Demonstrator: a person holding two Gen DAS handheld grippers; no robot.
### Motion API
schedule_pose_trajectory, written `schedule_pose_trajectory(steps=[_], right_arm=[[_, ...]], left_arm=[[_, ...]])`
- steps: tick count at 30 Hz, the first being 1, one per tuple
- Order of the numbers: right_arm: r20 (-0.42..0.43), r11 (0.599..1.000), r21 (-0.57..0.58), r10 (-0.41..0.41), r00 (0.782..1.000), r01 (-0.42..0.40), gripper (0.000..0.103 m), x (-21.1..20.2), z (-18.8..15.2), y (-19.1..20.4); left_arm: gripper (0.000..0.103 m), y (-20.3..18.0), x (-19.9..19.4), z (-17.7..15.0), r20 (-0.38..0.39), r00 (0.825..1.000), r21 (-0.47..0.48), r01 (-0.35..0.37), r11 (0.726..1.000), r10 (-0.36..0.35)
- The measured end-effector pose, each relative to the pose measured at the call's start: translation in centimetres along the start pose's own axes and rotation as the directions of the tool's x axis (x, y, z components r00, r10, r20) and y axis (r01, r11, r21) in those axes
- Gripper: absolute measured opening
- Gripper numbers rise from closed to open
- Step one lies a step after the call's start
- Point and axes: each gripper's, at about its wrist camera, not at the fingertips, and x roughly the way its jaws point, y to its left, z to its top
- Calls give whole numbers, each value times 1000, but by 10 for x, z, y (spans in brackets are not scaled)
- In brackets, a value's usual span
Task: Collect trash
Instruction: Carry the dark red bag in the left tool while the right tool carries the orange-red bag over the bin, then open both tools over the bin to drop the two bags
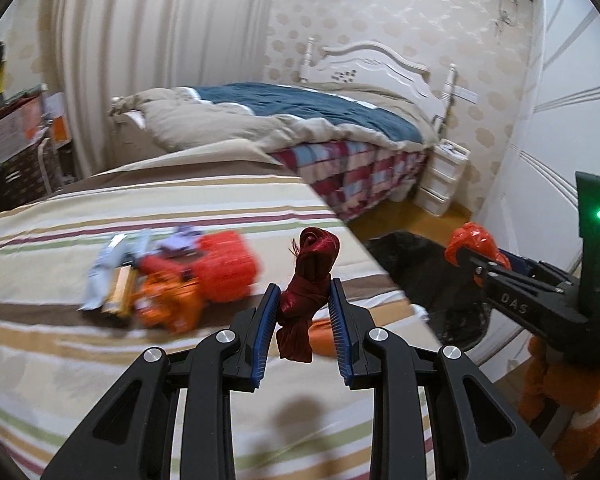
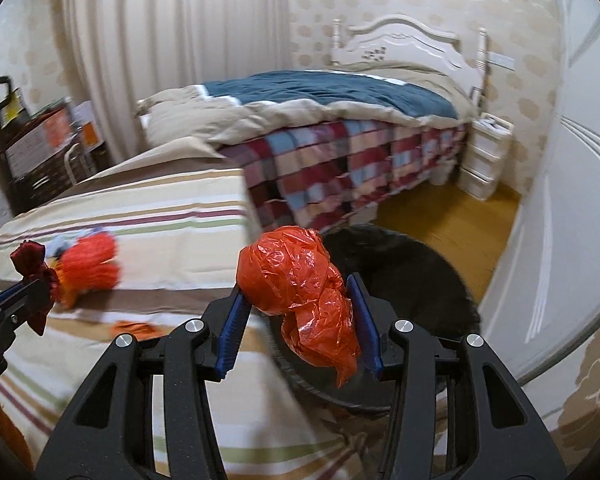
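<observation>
My left gripper (image 1: 304, 300) is shut on a knotted dark red satin ribbon (image 1: 310, 268), held above the striped table cover (image 1: 100, 360). My right gripper (image 2: 296, 292) is shut on a crumpled orange plastic bag (image 2: 296, 276), held over the black-lined trash bin (image 2: 412, 276) beside the table. The right gripper (image 1: 466, 254) with the orange bag (image 1: 472, 240) also shows in the left wrist view, above the bin (image 1: 424, 272). The left gripper (image 2: 40, 280) with the ribbon (image 2: 32, 258) shows at the left edge of the right wrist view.
A pile of wrappers and an orange-red packet (image 1: 220, 264) lies on the table, also in the right wrist view (image 2: 90, 264). A bed (image 2: 320, 120), white drawers (image 2: 484, 160), wardrobe doors (image 2: 560, 200) and a cluttered shelf (image 1: 16, 148) surround the spot.
</observation>
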Motion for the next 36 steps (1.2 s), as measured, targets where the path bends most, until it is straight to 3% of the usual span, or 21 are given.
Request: schedule_pose_trajectory(steps=[12,22,32,35,36], right_arm=[[-21,992,100,-79,997,81,47,34,10,-66],[-60,980,139,-136,989,143,47,64,8,-98],[-114,969,171,-158,981,176,49,89,0,-119],[-120,967,171,-169,978,188,62,93,-1,-121],[-118,966,171,-175,977,194,63,94,-1,-121]], left_arm=[[28,-74,58,23,-25,996,104,92,990,-89],[28,-115,108,32,-88,992,148,102,984,-90],[28,-134,142,33,-136,988,175,92,980,-68],[35,-133,149,33,-155,986,169,86,982,-60],[44,-132,150,33,-158,986,168,79,983,-52]])
